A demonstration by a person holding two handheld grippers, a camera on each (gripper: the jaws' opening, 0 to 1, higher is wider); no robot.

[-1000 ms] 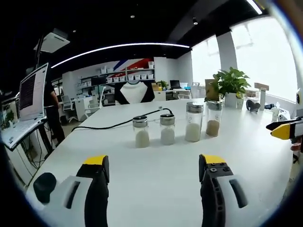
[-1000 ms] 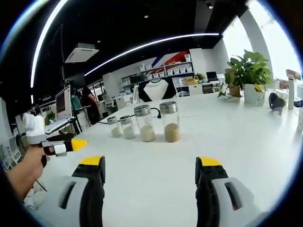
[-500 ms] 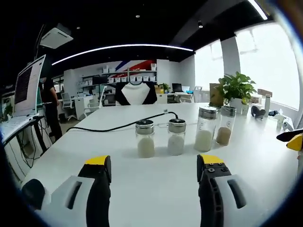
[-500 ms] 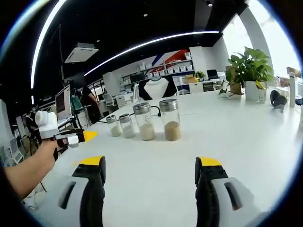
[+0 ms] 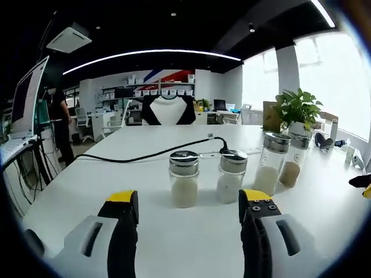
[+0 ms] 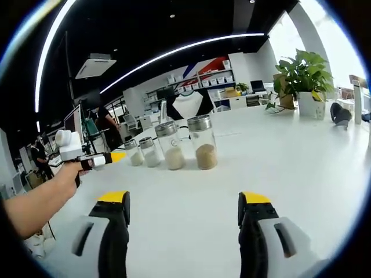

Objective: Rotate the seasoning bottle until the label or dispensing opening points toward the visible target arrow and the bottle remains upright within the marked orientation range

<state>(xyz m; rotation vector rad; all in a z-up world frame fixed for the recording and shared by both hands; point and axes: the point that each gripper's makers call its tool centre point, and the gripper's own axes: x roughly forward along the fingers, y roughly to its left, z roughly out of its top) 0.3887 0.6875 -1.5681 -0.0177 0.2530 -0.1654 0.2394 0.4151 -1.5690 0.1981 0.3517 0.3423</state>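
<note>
Left gripper view first: the left gripper (image 5: 188, 202) hovers low over the white table (image 5: 87, 185) with its jaws spread wide and nothing between them. Four seasoning bottles stand upright in a row just past the jaw tips. Using the leftmost short bottle (image 5: 184, 179) as the anchor: it holds pale powder and lines up with the gap between the jaws, a bit toward the left jaw. The second short bottle (image 5: 232, 176) is just beside it to the right, not touching as far as I can see. Further right and slightly farther back sit the tall white-filled bottle (image 5: 271, 171) and then the tall brown-filled bottle (image 5: 293, 166), close together. A black cable (image 5: 151, 154) snakes across the table behind the anchor bottle, and a potted plant (image 5: 297, 110) sits well off to the right behind the tall ones.

Right gripper view: the right gripper (image 6: 184, 202) is also spread open and empty. Here the tall brown-filled bottle (image 6: 203, 142) is nearest, with the tall white-filled bottle (image 6: 168, 145) beside it and the two short ones trailing off left. A hand (image 6: 66, 176) holds the left gripper (image 6: 107, 158) left of the row, near the short bottles. Can't spot any arrow mark.
</note>
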